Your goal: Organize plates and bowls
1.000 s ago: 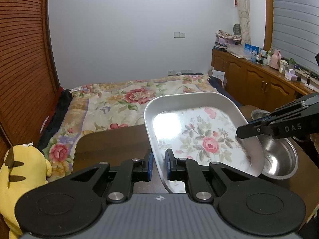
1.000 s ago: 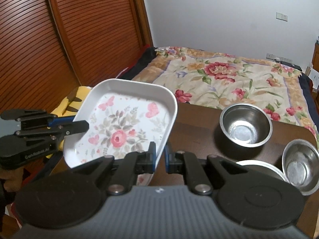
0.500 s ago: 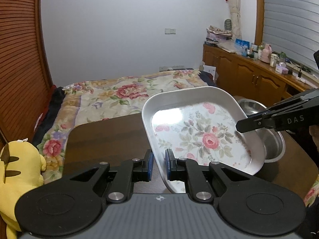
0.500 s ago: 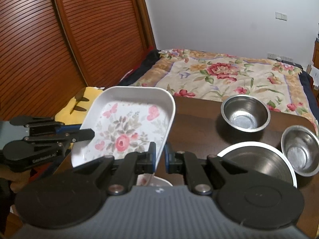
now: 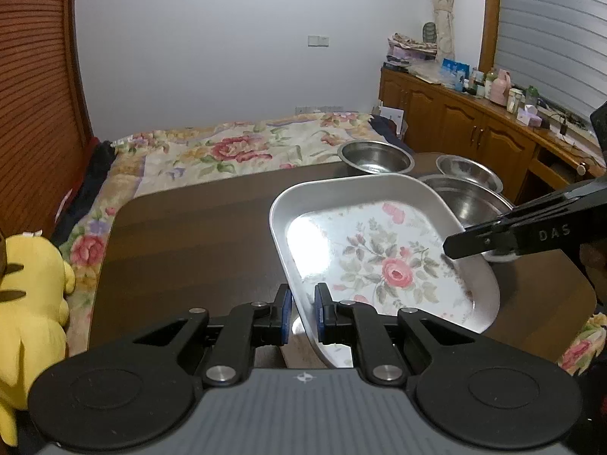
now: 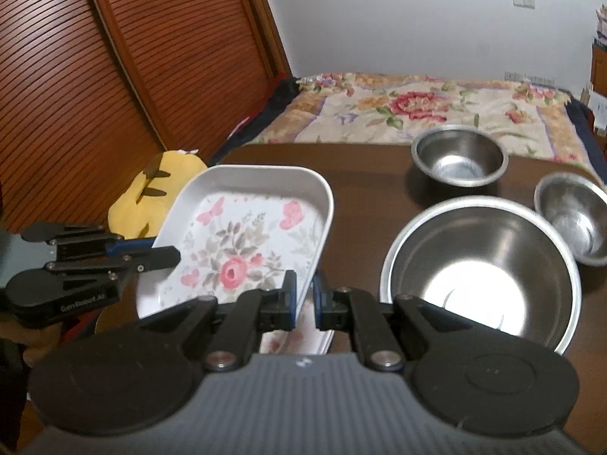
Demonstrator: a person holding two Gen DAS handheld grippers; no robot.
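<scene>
A: Where is the floral tray (image 5: 383, 261)?

B: Centre right of the left wrist view, held tilted over the dark table (image 5: 189, 235). The left gripper (image 5: 302, 313) clamps its near rim; the right gripper (image 6: 304, 305) clamps the opposite rim.

A: And the bowls?

B: The large steel bowl (image 6: 481, 265) sits at the right of the right wrist view, with two smaller steel bowls (image 6: 459, 155) above and beside it.

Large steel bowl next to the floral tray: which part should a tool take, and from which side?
Take the large steel bowl by its thin rolled rim, one finger inside and one outside the wall, coming from above on its near side. It sits upright and open-topped, too wide to span, with two smaller steel bowls crowding the far side.
</scene>
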